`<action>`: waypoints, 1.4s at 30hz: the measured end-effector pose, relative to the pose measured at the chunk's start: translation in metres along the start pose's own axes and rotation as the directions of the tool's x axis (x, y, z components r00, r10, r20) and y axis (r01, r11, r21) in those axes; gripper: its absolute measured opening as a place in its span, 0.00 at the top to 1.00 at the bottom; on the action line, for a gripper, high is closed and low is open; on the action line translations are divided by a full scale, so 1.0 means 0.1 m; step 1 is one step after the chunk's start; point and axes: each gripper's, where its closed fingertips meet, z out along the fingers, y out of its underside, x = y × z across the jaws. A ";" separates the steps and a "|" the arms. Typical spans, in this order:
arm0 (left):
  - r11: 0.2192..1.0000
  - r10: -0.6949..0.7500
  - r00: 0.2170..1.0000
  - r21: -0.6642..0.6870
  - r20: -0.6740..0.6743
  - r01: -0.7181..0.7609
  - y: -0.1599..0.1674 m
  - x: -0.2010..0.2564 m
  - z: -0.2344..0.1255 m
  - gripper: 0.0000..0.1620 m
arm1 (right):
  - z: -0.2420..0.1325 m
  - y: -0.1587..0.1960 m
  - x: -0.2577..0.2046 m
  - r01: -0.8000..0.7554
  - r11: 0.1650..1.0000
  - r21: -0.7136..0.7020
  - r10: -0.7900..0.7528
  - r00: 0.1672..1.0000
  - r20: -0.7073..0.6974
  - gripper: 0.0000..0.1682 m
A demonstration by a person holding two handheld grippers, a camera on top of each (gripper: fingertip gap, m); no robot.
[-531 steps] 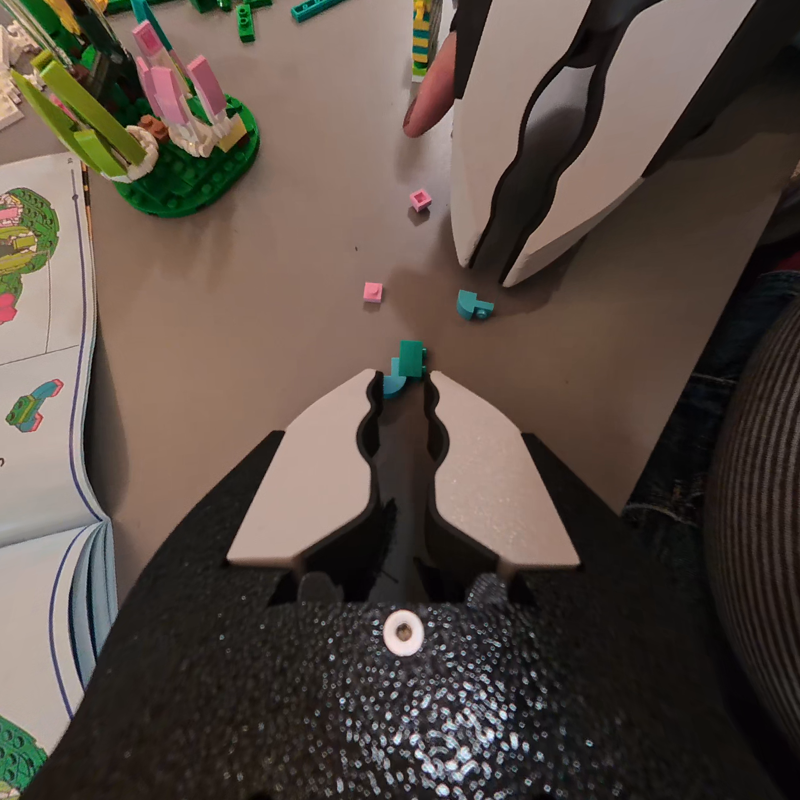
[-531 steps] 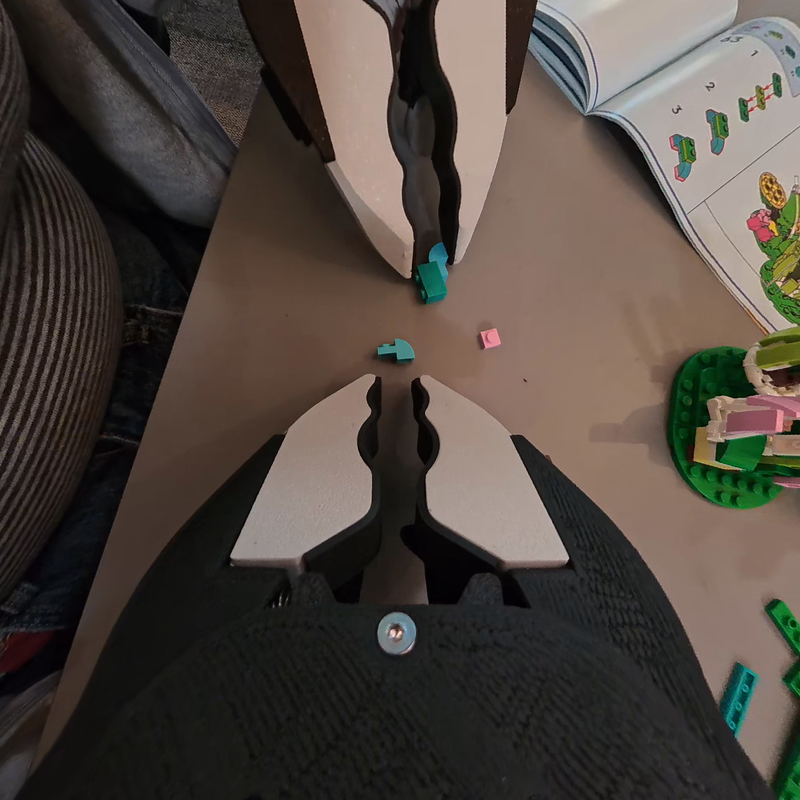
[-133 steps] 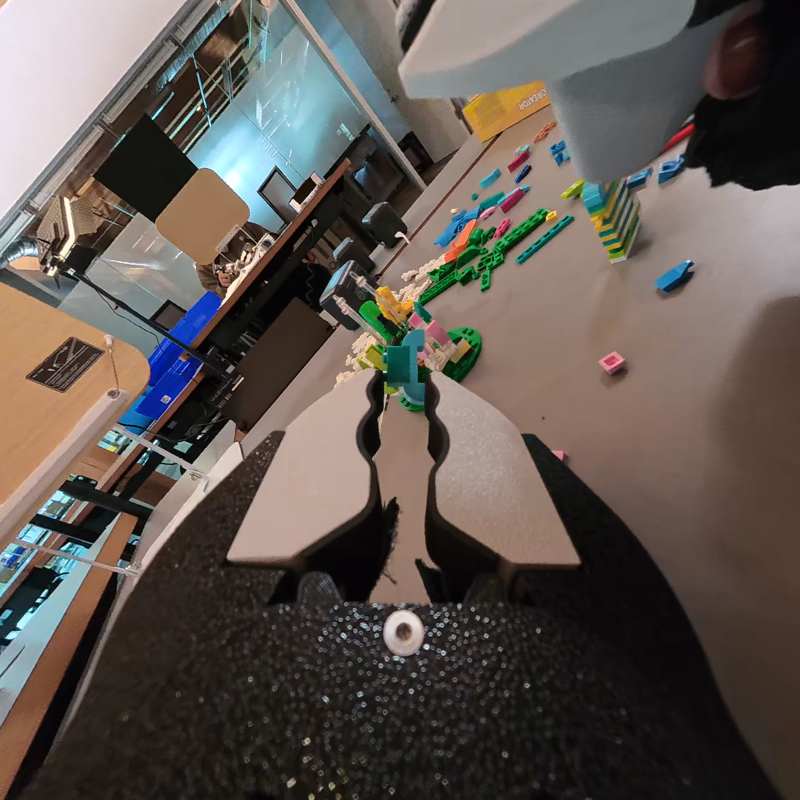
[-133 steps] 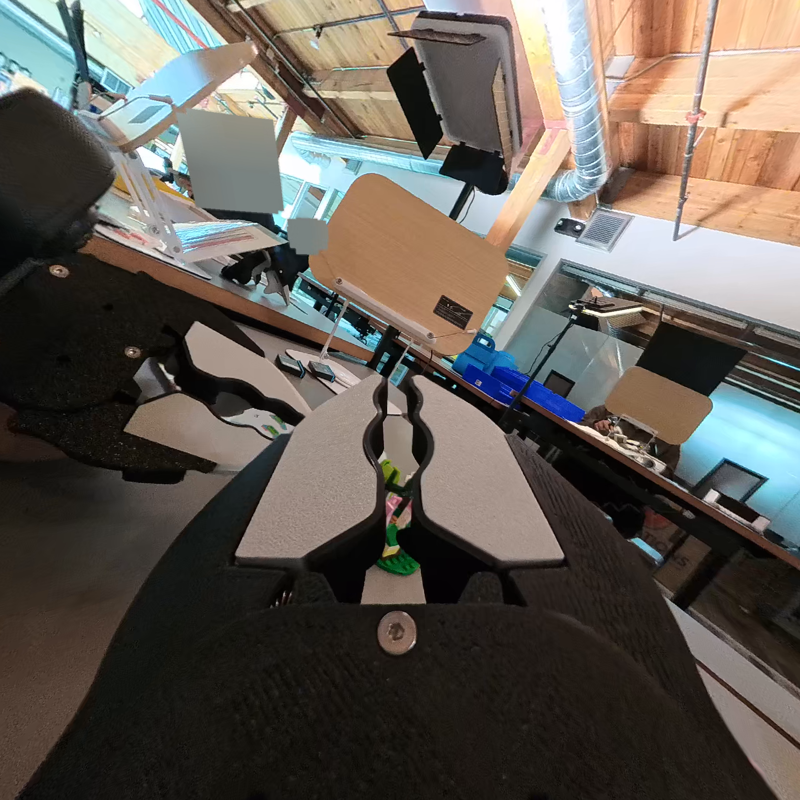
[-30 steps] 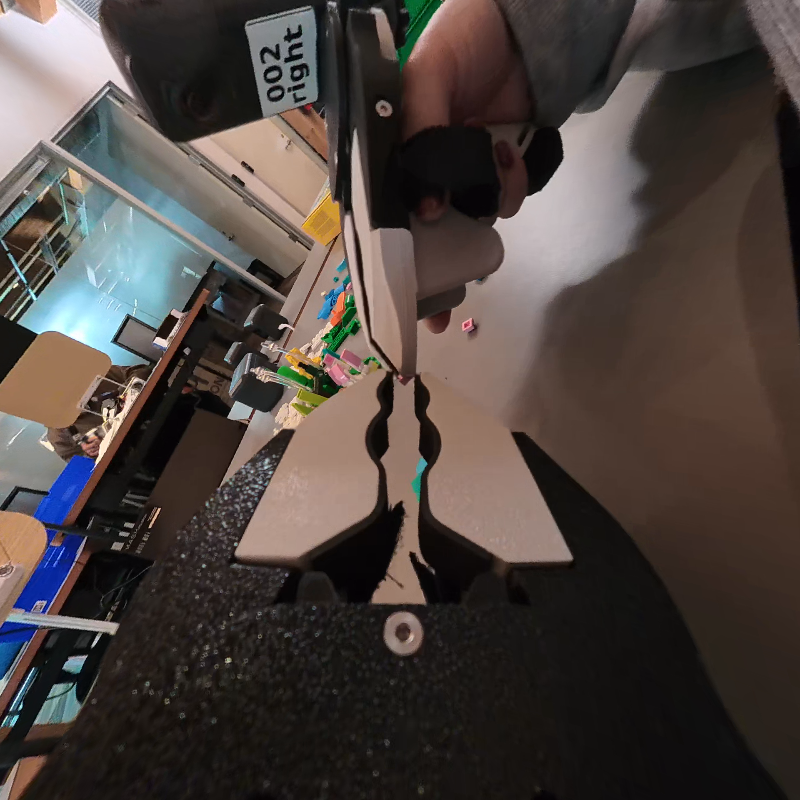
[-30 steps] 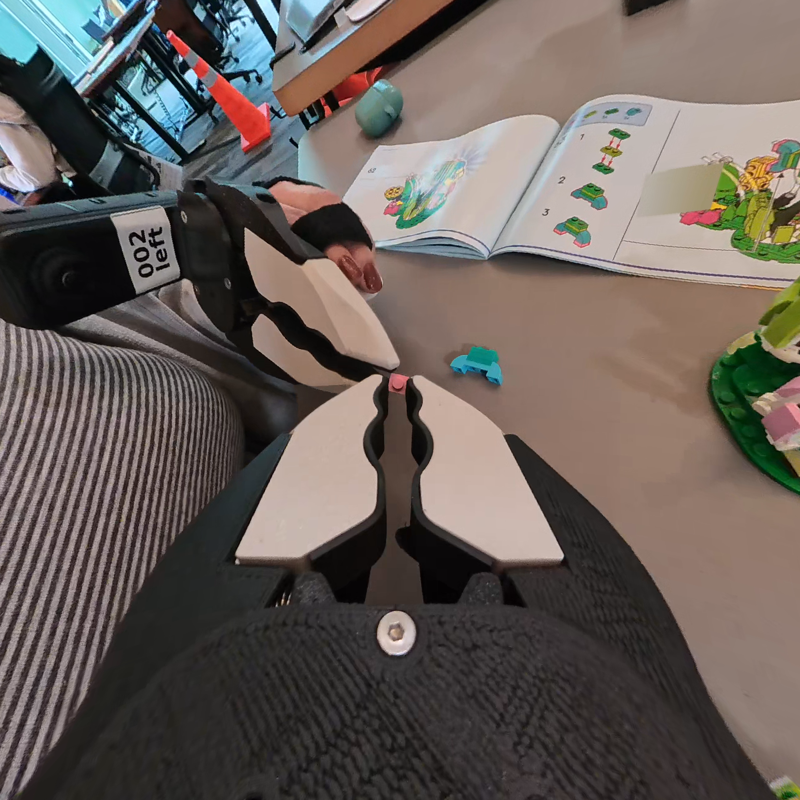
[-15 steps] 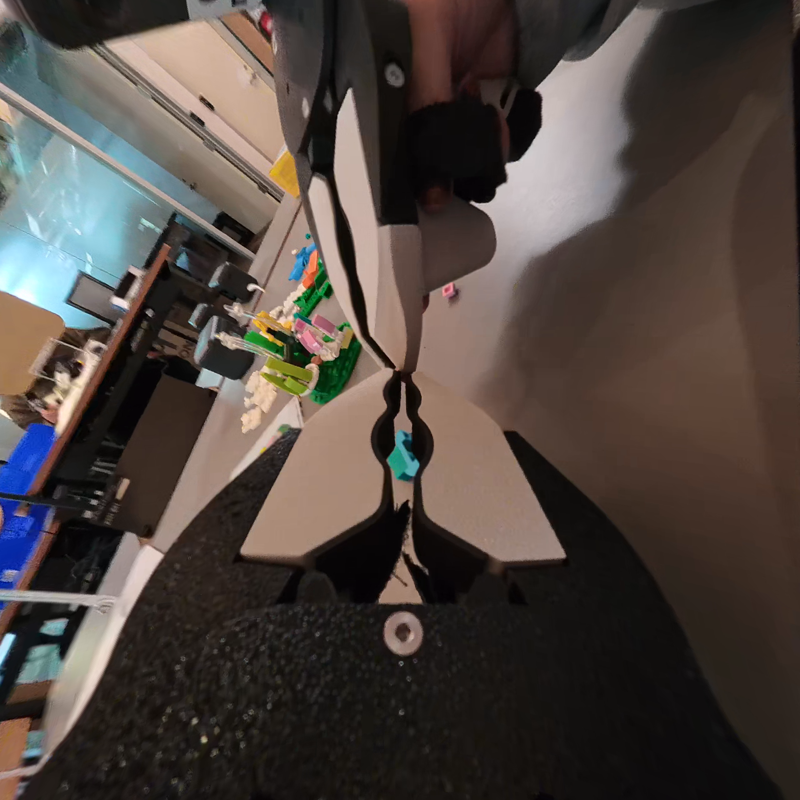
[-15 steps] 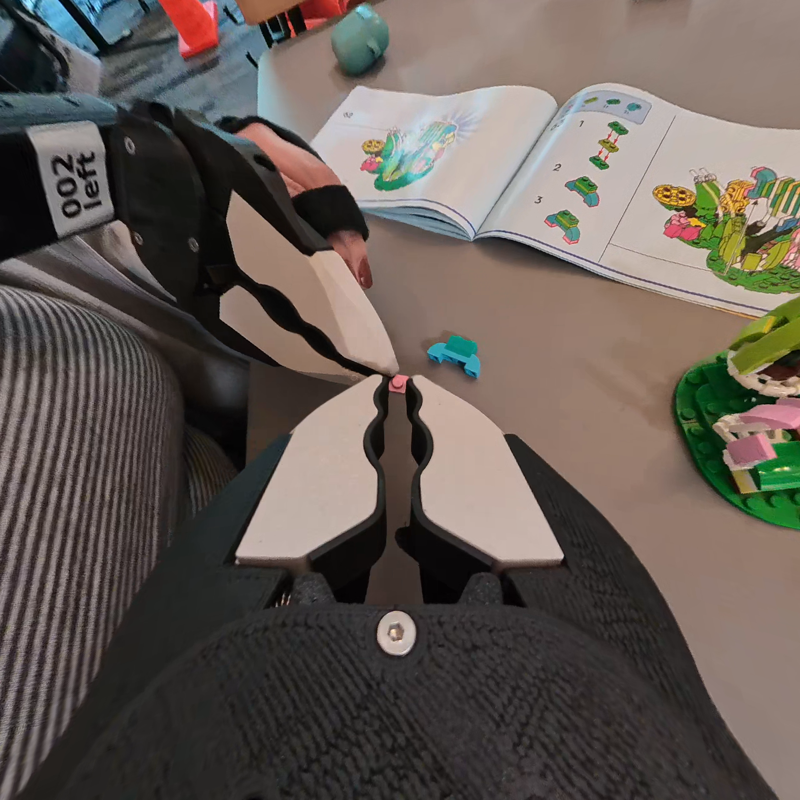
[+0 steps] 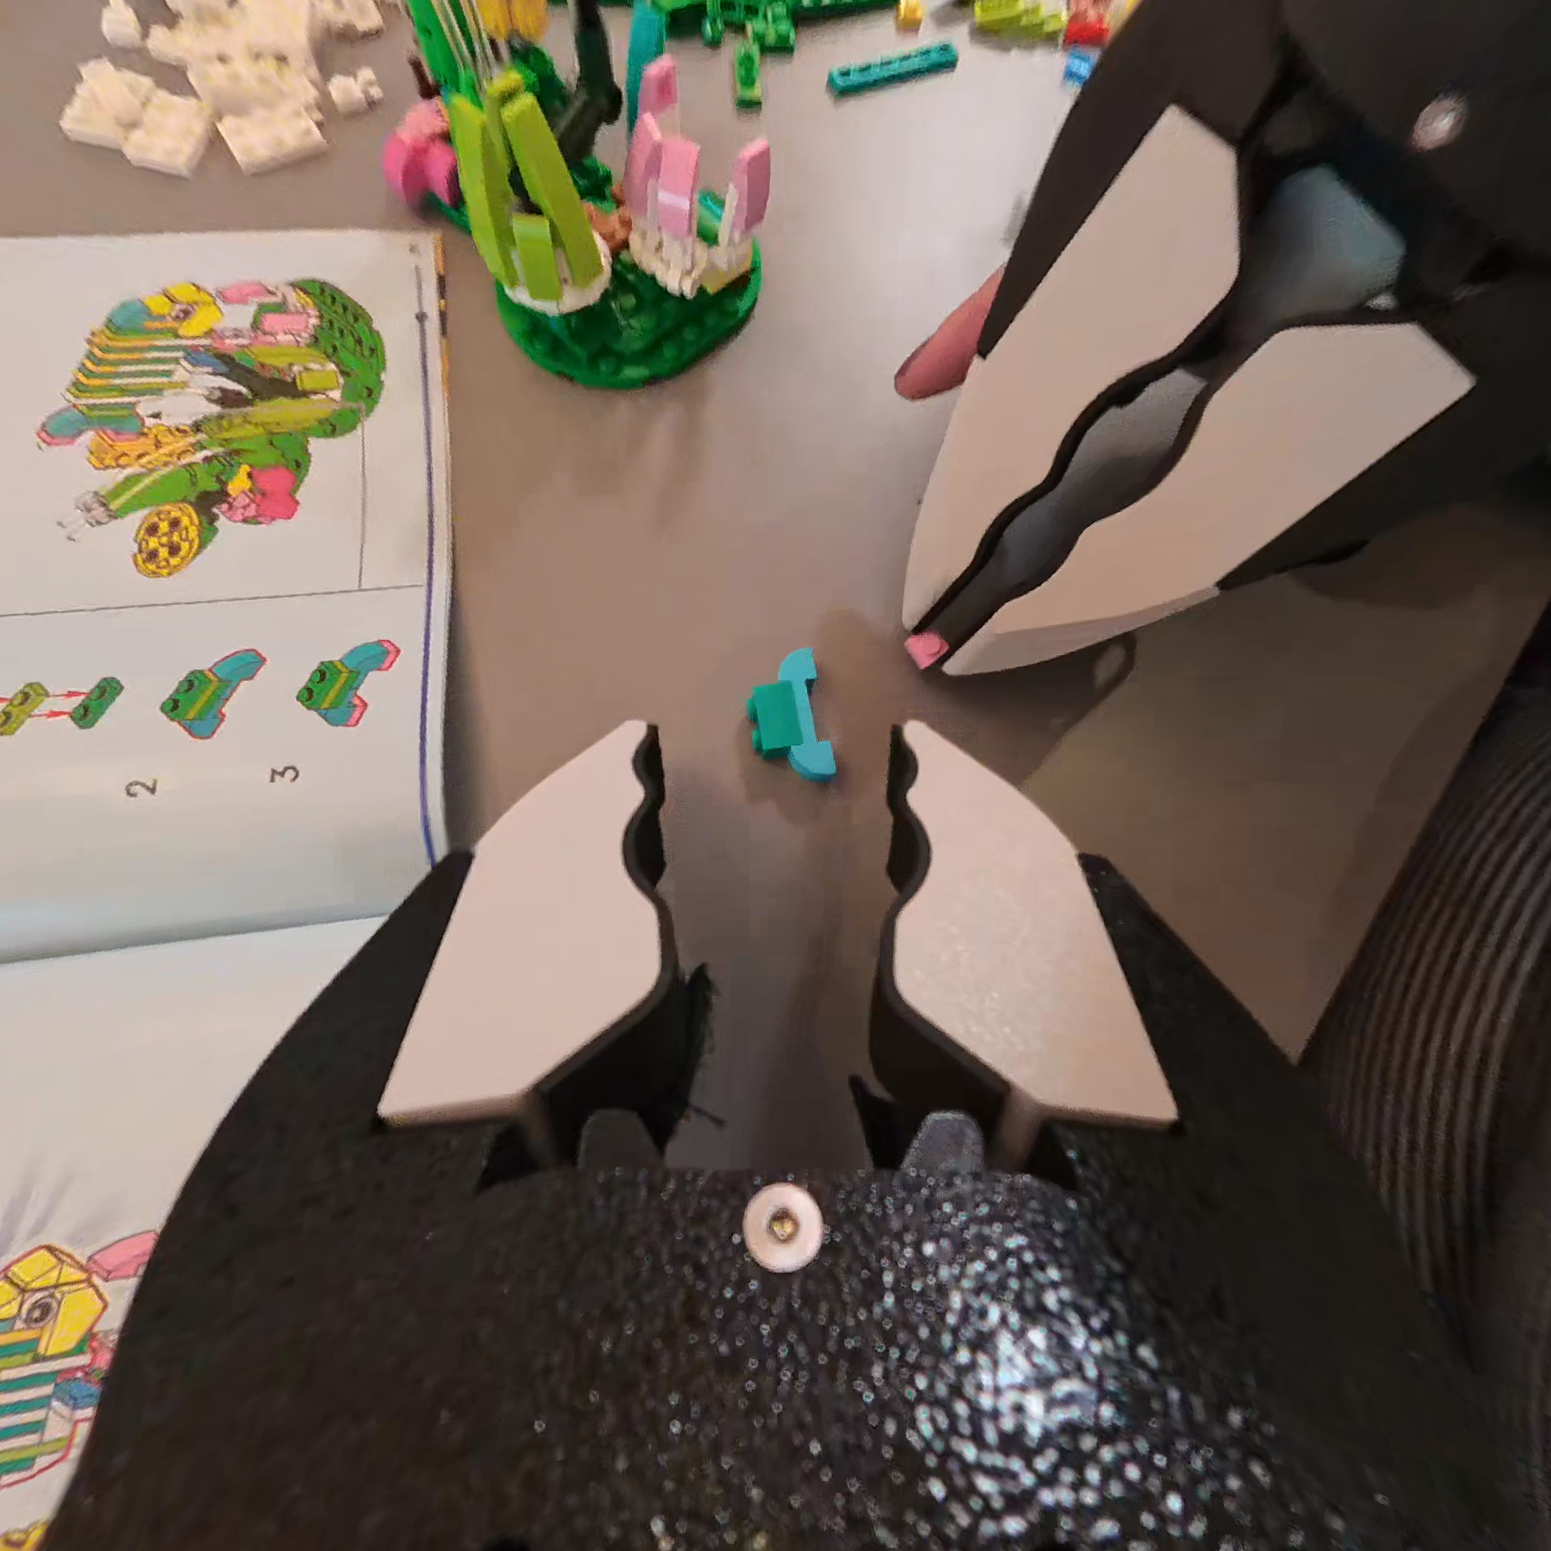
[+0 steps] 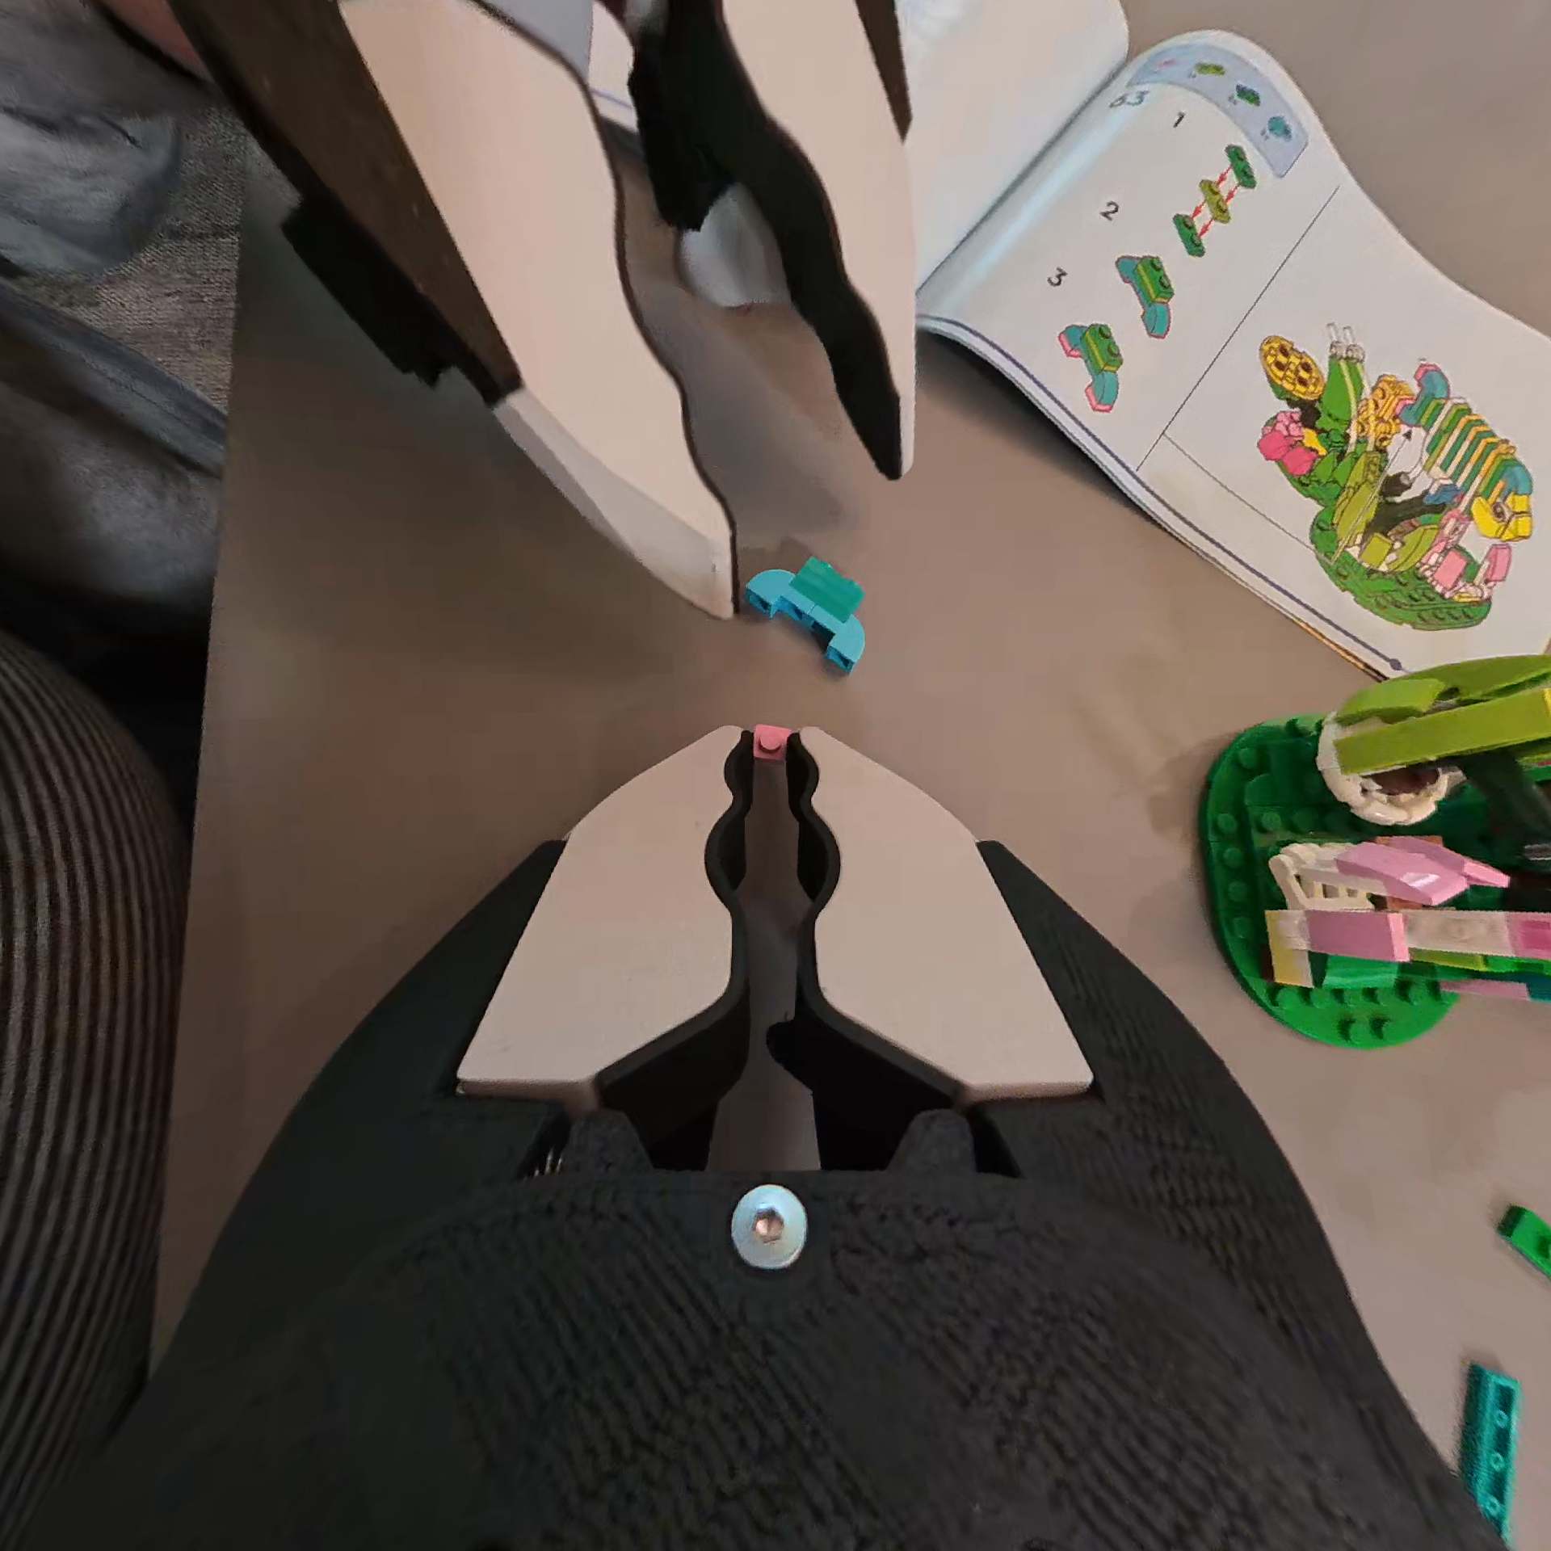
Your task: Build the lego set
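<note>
A small teal and green brick assembly (image 9: 789,713) lies on the grey table, between and just ahead of the tips of my left gripper (image 9: 772,734), which is open and empty. My right gripper (image 10: 768,738) is shut on a tiny pink brick (image 10: 768,743) and holds it a little short of the assembly (image 10: 806,604). In the left wrist view the right gripper (image 9: 927,638) comes in from the upper right with the pink brick (image 9: 923,650) at its tip. In the right wrist view the left gripper (image 10: 806,520) points down from above, one fingertip (image 10: 713,579) next to the assembly.
The flower build on a green base (image 9: 621,252) (image 10: 1385,881) stands beyond the assembly. An open instruction booklet (image 9: 210,503) (image 10: 1259,336) lies beside it. White bricks (image 9: 193,92) and loose teal plates (image 9: 890,67) (image 10: 1490,1443) lie around. Striped clothing (image 10: 67,923) edges the table. There is about 5 cm between the tips of the two grippers.
My left gripper has opened and swung down from the right gripper's tip to the table around the teal assembly. The right gripper still holds the pink brick.
</note>
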 end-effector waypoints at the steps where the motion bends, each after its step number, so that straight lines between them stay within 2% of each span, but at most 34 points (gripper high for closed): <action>1: 1.000 0.016 1.000 -0.024 0.007 -0.016 0.03 0.01 0.03 0.69 | 0.01 0.00 0.00 -0.008 1.000 -0.001 0.008 1.000 0.003 0.96; 9: 0.992 0.076 0.996 -0.108 0.054 -0.070 0.10 0.01 0.09 0.79 | 0.04 0.08 0.06 0.037 0.998 -0.051 -0.039 0.998 -0.041 0.96; 12: 0.990 0.090 0.995 -0.112 0.046 -0.084 0.10 0.04 0.09 0.88 | 0.05 0.07 0.07 0.036 0.998 -0.048 -0.038 0.998 -0.045 0.93; 15: 0.990 0.098 0.993 -0.110 0.060 -0.091 0.09 0.02 0.09 0.90 | 0.04 0.06 0.07 0.044 0.998 -0.037 -0.046 0.998 -0.050 0.90; 16: 0.990 0.102 0.992 -0.107 0.077 -0.093 0.09 -0.01 0.09 0.95 | 0.02 0.04 0.07 0.061 0.998 -0.023 -0.063 0.997 -0.054 0.89; 18: 0.993 0.085 0.993 -0.088 0.082 -0.078 0.08 -0.03 0.07 0.95 | -0.03 -0.05 0.07 0.143 0.989 0.033 -0.140 0.987 -0.078 0.83; 21: 0.999 -0.050 0.998 0.008 -0.050 0.050 -0.02 0.06 0.02 0.95 | -0.09 -0.19 0.05 0.336 0.938 0.085 -0.319 0.933 -0.164 0.82; 25: 0.974 -0.189 0.943 0.071 -0.272 0.216 -0.15 0.20 -0.11 0.95 | -0.10 -0.30 0.05 0.574 0.817 0.058 -0.532 0.788 -0.309 0.84; 28: 0.965 -0.219 0.908 0.061 -0.358 0.256 -0.17 0.27 -0.17 0.95 | -0.11 -0.33 0.04 0.663 0.748 0.036 -0.608 0.706 -0.364 0.87; 31: 0.962 -0.217 0.891 0.066 -0.399 0.263 -0.19 0.31 -0.20 0.95 | -0.15 -0.39 0.04 0.697 0.716 0.040 -0.626 0.666 -0.405 0.95; 33: 0.960 -0.189 0.895 0.114 -0.404 0.254 -0.24 0.32 -0.23 0.94 | -0.16 -0.38 0.06 0.668 0.743 0.053 -0.600 0.698 -0.392 0.95; 35: 0.964 -0.109 0.916 0.184 -0.386 0.193 -0.29 0.34 -0.26 0.80 | -0.17 -0.38 0.06 0.578 0.808 0.111 -0.512 0.784 -0.351 0.95; 38: 0.962 0.108 0.979 0.265 -0.172 -0.060 -0.28 0.26 -0.22 0.84 | -0.22 -0.45 0.01 0.411 0.880 0.237 -0.356 0.903 -0.242 0.95; 40: 0.935 0.236 0.970 0.284 -0.054 -0.212 -0.28 0.25 -0.20 0.86 | -0.27 -0.50 -0.02 0.318 0.900 0.298 -0.278 0.946 -0.169 0.95; 42: 0.904 0.296 0.955 0.326 -0.008 -0.277 -0.33 0.28 -0.21 0.88 | -0.29 -0.53 -0.04 0.247 0.910 0.333 -0.224 0.969 -0.106 0.96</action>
